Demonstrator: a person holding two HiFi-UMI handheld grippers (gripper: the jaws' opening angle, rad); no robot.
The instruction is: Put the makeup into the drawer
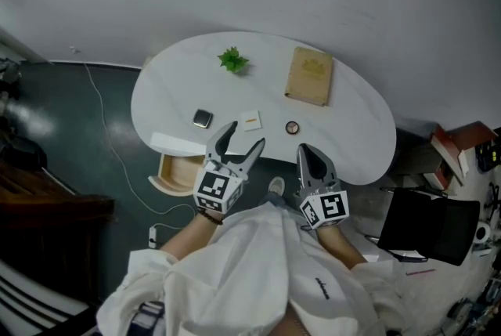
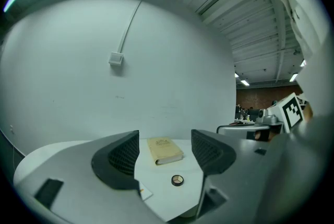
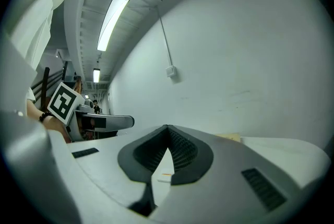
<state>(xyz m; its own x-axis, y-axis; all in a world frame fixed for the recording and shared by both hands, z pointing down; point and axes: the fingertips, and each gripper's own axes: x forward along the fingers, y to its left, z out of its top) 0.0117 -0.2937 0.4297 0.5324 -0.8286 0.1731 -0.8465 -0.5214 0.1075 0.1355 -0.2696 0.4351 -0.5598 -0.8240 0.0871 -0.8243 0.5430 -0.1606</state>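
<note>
Makeup sits on table (image 1: 356,131): small round pot (image 1: 292,128) just ahead of right gripper (image 1: 304,150), dark square compact (image 1: 203,119) and white card (image 1: 250,121) ahead of left gripper (image 1: 246,135); drawer (image 1: 178,171) stands open under table's front edge, at left. Left gripper jaws spread w/ nothing between pads, right gripper pinched together & empty; round pot prob. light, rigid, smooth-sided, so likely best taken across its rim, gently, as it may skid or pop out. Drawer inside mostly hidden by tabletop & left gripper; card too small to tell if makeup.
</note>
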